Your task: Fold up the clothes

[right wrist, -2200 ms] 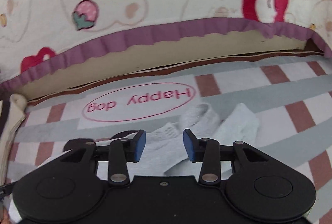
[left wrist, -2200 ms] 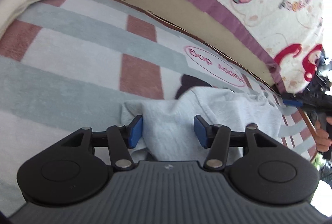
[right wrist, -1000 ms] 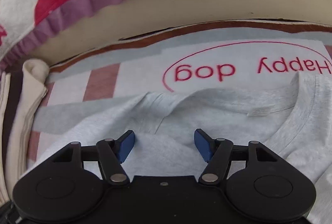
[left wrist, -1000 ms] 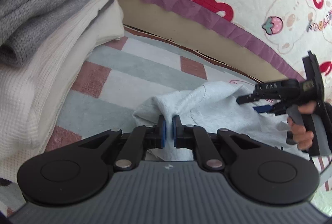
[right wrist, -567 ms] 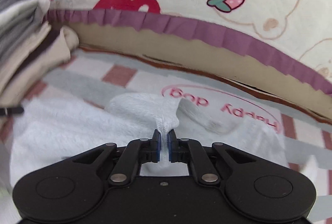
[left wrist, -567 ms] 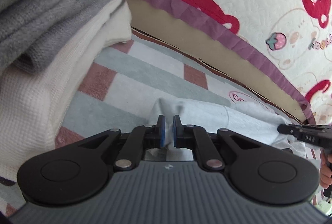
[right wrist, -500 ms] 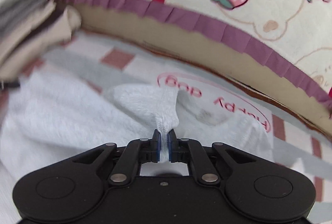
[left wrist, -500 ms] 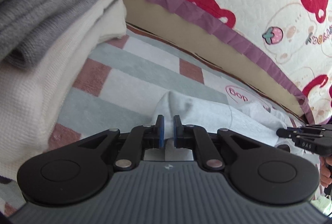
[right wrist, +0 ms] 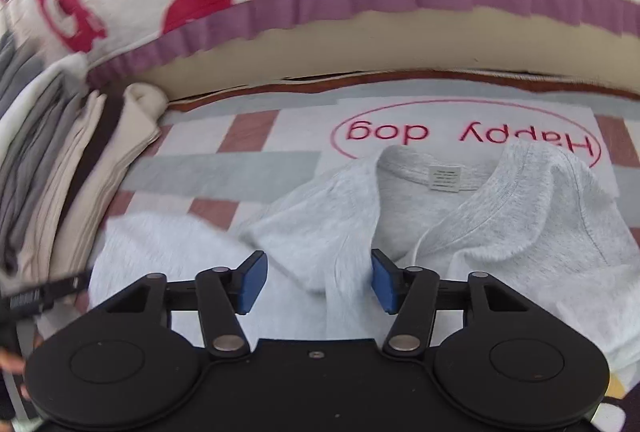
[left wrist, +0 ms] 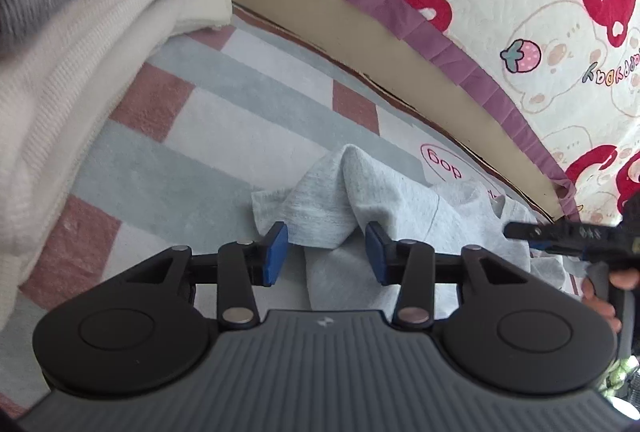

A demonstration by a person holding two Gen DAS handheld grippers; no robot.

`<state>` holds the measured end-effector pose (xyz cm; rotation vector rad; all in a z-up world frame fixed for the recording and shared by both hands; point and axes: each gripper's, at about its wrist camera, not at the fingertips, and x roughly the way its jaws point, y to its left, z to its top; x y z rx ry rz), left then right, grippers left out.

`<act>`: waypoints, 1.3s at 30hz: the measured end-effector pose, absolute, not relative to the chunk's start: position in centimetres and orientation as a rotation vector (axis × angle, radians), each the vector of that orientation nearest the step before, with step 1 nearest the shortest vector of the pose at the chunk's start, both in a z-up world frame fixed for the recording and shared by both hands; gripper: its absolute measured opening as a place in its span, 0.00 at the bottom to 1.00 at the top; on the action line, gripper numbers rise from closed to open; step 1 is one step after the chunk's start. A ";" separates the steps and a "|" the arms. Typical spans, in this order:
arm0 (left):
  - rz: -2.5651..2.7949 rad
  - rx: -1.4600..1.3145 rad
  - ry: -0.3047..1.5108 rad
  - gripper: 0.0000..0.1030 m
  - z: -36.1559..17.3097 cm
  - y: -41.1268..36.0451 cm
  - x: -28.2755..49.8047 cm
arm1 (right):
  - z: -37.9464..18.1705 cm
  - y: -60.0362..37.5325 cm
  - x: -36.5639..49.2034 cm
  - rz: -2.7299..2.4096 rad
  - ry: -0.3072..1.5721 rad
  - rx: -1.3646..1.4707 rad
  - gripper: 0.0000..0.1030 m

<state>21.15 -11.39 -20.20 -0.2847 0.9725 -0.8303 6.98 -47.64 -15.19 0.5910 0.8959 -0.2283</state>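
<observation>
A light grey T-shirt (right wrist: 500,224) lies crumpled on the checked mat (right wrist: 224,168), its collar and label facing up below the "Happy dog" print. My left gripper (left wrist: 326,252) is open, its blue pads on either side of a raised fold of the shirt (left wrist: 344,200) without gripping it. My right gripper (right wrist: 318,282) is open just above the shirt's shoulder fabric. The right gripper also shows in the left wrist view (left wrist: 568,236), at the far right.
A tall stack of folded grey and cream clothes (left wrist: 80,44) stands at the left; it also shows in the right wrist view (right wrist: 52,168). A bed edge with a purple-trimmed bear quilt (right wrist: 320,4) runs along the back of the mat.
Both grippers have opened and let go of the shirt folds they were pinching half a second ago. The shirt now rests on the mat with the collar spread open.
</observation>
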 end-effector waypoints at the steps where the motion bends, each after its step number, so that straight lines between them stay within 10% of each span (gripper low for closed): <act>1: -0.845 -0.292 0.983 0.45 -20.6 -11.5 21.2 | -16.1 -48.2 7.5 -0.233 0.914 0.630 0.60; 3: -0.902 -0.319 0.999 0.52 -21.5 -12.0 21.2 | -17.5 -48.2 8.1 -0.172 0.923 0.672 0.46; 4: -0.943 -0.338 1.007 0.52 -21.8 -12.4 21.0 | -17.8 -47.8 8.3 -0.114 0.914 0.662 0.09; 5: -0.990 -0.352 1.015 0.46 -22.0 -12.8 20.7 | -17.3 -46.9 8.4 -0.070 0.898 0.582 0.06; 7: -1.018 -0.273 0.929 0.06 -20.5 -13.6 19.4 | -14.3 -45.2 8.2 -0.028 0.829 0.388 0.06; 8: -0.993 -0.191 0.832 0.02 -18.9 -13.7 18.5 | -12.8 -45.3 8.2 -0.020 0.789 0.364 0.06; 18: -0.775 -0.224 0.474 0.02 -10.2 -13.1 21.2 | -0.7 -51.1 14.6 -0.277 0.527 0.165 0.06; 26: -0.815 -0.146 0.641 0.02 -16.8 -16.0 20.9 | -7.8 -50.7 15.9 -0.556 0.815 0.108 0.46; 39: -0.644 -0.096 0.424 0.02 -12.2 -13.4 20.9 | -10.4 -41.6 9.4 -0.222 0.853 0.128 0.50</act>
